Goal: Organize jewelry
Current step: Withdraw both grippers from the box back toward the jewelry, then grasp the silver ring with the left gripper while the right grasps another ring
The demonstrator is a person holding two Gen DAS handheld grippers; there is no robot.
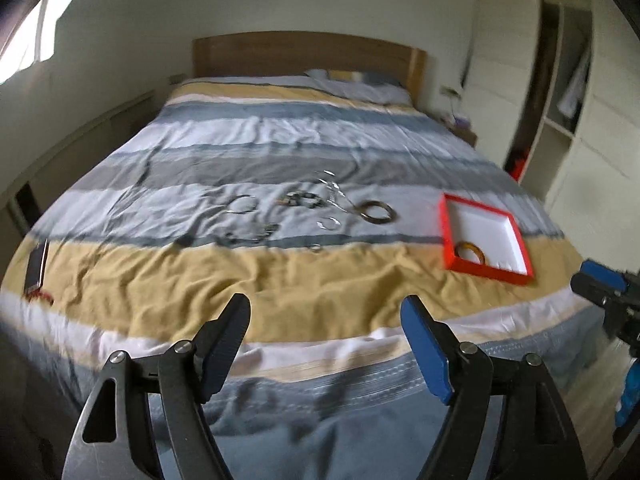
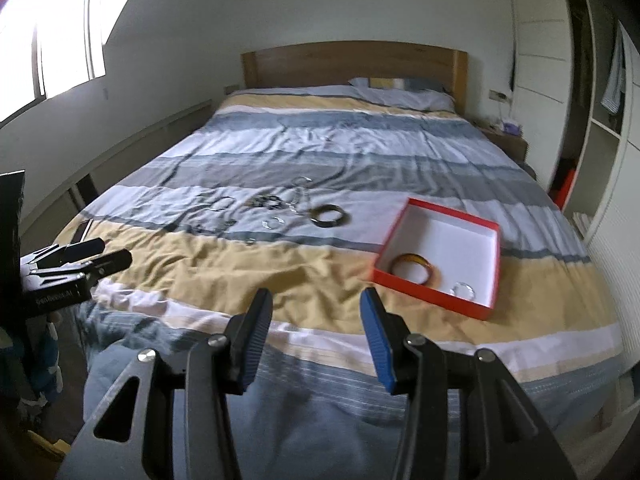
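A red box with a white inside (image 1: 490, 228) (image 2: 460, 244) lies on the striped bed cover at the right. It holds an amber bangle (image 1: 472, 251) (image 2: 416, 267) and a small clear ring (image 2: 463, 290). Loose jewelry lies mid-bed: a dark bangle (image 1: 378, 212) (image 2: 330, 216), a silver hoop (image 1: 242, 204), a beaded bracelet (image 1: 300, 199) and several chains. My left gripper (image 1: 326, 312) (image 2: 112, 253) hovers open and empty above the bed's near edge, well short of the jewelry. My right gripper (image 2: 316, 304) (image 1: 592, 282) is open and empty too, to the near left of the box.
A dark flat phone-like object (image 1: 36, 266) (image 2: 82, 230) lies at the bed's left edge. A pillow (image 2: 404, 96) and a wooden headboard (image 2: 352, 64) are at the far end. An open wardrobe (image 2: 596, 128) stands on the right, and a window (image 2: 68, 40) is on the left.
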